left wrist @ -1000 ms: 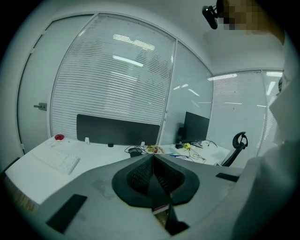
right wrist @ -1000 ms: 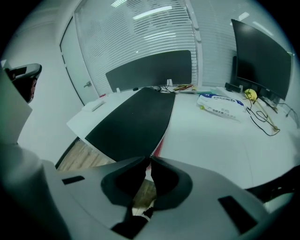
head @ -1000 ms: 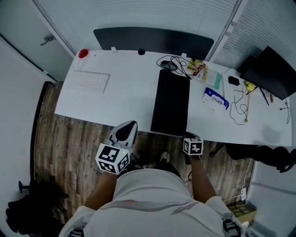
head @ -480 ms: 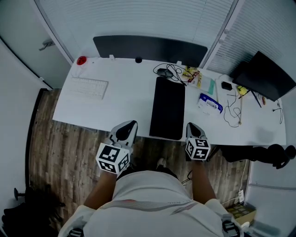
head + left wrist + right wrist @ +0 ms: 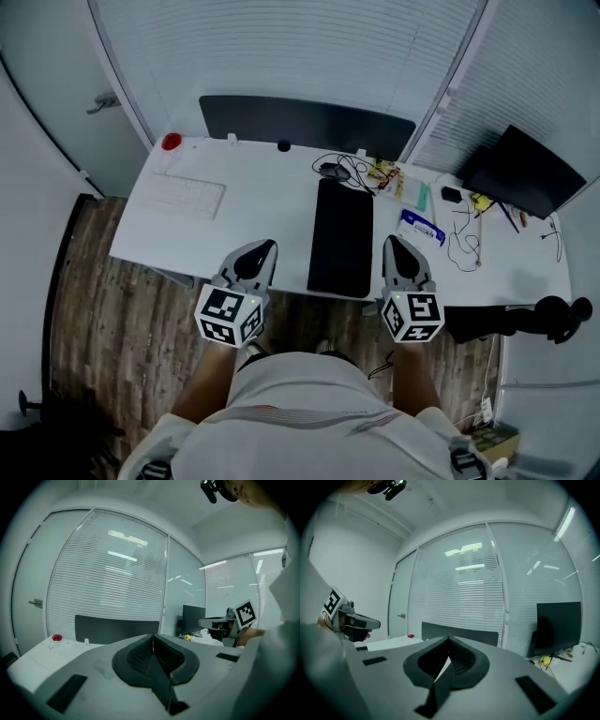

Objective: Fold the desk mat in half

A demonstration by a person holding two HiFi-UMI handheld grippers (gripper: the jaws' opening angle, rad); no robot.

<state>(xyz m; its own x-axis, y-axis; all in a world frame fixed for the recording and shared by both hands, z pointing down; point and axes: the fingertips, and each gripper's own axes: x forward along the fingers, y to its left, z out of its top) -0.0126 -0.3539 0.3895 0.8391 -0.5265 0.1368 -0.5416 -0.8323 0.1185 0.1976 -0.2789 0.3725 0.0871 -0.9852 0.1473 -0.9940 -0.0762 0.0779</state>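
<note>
The black desk mat [image 5: 340,237] lies as a narrow strip on the white desk [image 5: 253,211], its short end at the near edge. My left gripper [image 5: 253,259] hovers over the desk's near edge, left of the mat and apart from it. It is shut, its pads [image 5: 140,656] meeting on nothing. My right gripper [image 5: 400,255] hangs just right of the mat's near corner, not touching it. Its jaws have just closed and stand shut, with nothing between the pads [image 5: 461,660]. The mat shows in neither gripper view.
A white keyboard [image 5: 190,196] and a red object [image 5: 171,142] sit far left. A dark panel [image 5: 305,122] runs along the back edge. A mouse with cables [image 5: 336,171], yellow packets [image 5: 384,173], a blue-white pack [image 5: 419,226] and a black monitor [image 5: 523,172] crowd the right.
My right gripper has risen from below the desk edge to beside the mat's near right corner. The left gripper has come up a little. The mat has not moved.
</note>
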